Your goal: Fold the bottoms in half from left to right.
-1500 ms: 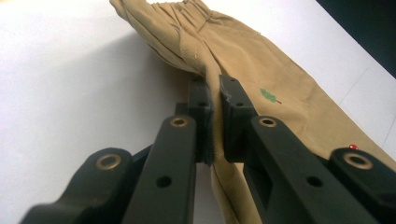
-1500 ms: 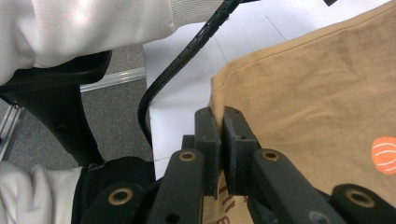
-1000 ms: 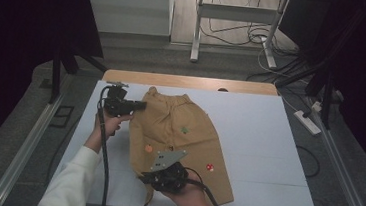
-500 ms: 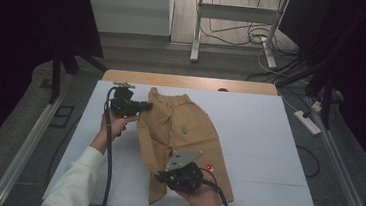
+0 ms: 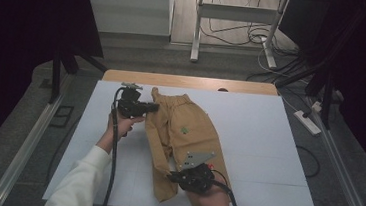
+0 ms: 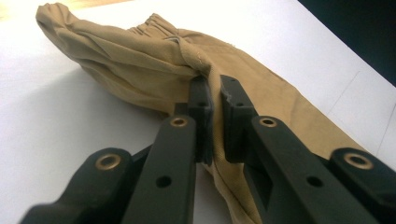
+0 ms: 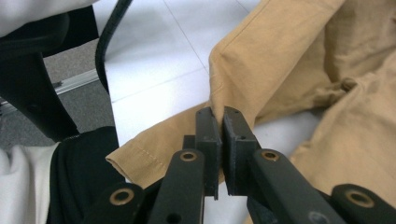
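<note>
Tan trousers [image 5: 191,134] lie lengthwise on the white table [image 5: 268,140], waistband at the far end, with a small green mark on the cloth. My left gripper [image 5: 153,107] is at the waistband's left side. In the left gripper view its jaws [image 6: 214,93] are shut on a fold of the trousers [image 6: 140,60] near the elastic waist. My right gripper [image 5: 172,176] is at the near end, by the leg hem. In the right gripper view it [image 7: 220,116] is shut on the edge of a trouser leg [image 7: 289,60], with the hem lifted off the table.
A wooden strip [image 5: 188,82] runs along the table's far edge. Metal rails [image 5: 27,144] flank both sides. On the floor lie a power strip [image 5: 308,122] at the right and cables by a metal stand [image 5: 238,22] at the back. Bare white surface stretches right of the trousers.
Both grippers have shifted a little to the right. The right one carried the leg fabric with it, so the trousers now lie narrower, with the left edge folded over.
</note>
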{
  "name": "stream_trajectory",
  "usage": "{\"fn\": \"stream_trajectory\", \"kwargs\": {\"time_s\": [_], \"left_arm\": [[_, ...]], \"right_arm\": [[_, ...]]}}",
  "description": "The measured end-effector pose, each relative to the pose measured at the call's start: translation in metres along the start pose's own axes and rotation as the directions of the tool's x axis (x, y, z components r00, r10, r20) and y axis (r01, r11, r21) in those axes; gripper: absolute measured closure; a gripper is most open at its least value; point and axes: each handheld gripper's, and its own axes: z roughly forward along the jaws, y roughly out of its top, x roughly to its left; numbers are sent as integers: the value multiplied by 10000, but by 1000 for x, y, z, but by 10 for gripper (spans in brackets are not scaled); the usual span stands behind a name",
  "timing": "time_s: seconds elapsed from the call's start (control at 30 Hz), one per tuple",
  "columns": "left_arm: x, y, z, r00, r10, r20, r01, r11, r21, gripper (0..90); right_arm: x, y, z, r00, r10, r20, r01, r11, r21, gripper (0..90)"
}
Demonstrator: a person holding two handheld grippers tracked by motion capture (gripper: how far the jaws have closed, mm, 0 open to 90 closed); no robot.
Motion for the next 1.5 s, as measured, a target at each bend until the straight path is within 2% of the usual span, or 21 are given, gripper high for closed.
{"fn": "stream_trajectory", "kwargs": {"time_s": [0.97, 1.5], "left_arm": [[-22, 13, 18, 9984, 381, 417, -380, 9993, -42, 830], [-30, 18, 30, 9967, 532, 609, -537, 9985, 78, 824]], "right_arm": [[-13, -24, -37, 9958, 571, 715, -552, 9981, -285, 861], [-20, -35, -58, 9892, 957, 1107, -909, 9947, -474, 861]]}}
